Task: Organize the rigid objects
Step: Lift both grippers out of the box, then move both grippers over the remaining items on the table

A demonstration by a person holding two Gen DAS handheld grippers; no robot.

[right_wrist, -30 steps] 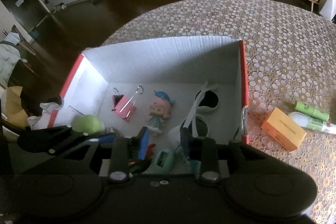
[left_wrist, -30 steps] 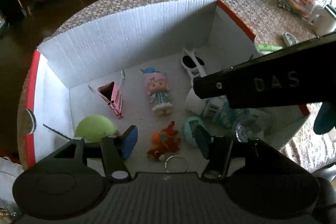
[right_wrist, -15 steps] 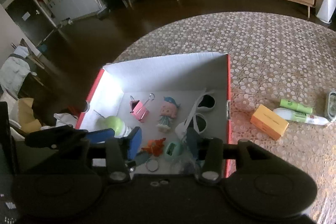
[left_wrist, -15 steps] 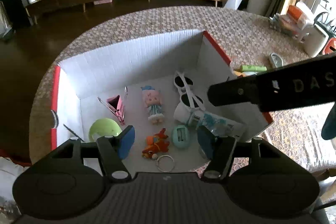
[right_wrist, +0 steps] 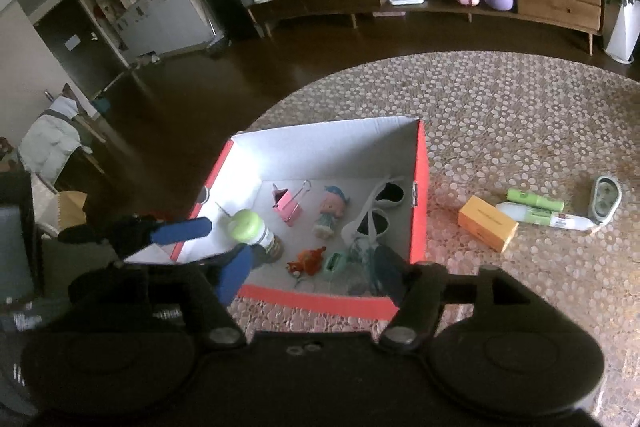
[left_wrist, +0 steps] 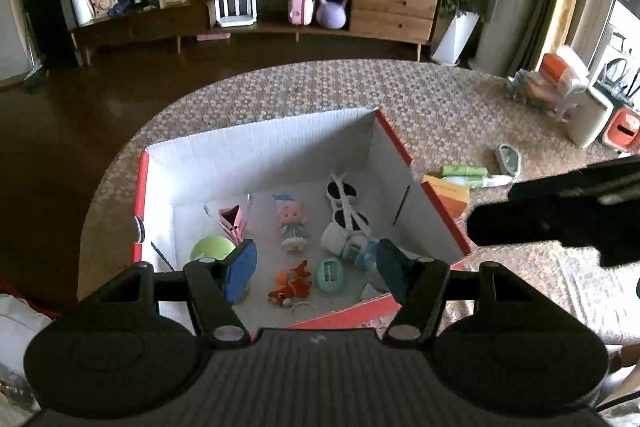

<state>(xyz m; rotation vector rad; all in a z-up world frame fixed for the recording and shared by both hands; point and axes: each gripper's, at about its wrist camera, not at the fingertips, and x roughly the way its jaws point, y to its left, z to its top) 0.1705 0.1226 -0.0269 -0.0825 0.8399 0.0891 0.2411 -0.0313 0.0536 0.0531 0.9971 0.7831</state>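
Both fingers (left_wrist: 316, 273) risen; box (left_wrist: 280, 147) likely below.

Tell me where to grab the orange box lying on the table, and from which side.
Take the orange box across its two long side faces, coming down from above. It lies flat on the table with its broad face up, and its width looks small enough for the fingers. The space next to both long sides looks free; the green tubes lie beyond its far end, so they shouldn't get in the way.
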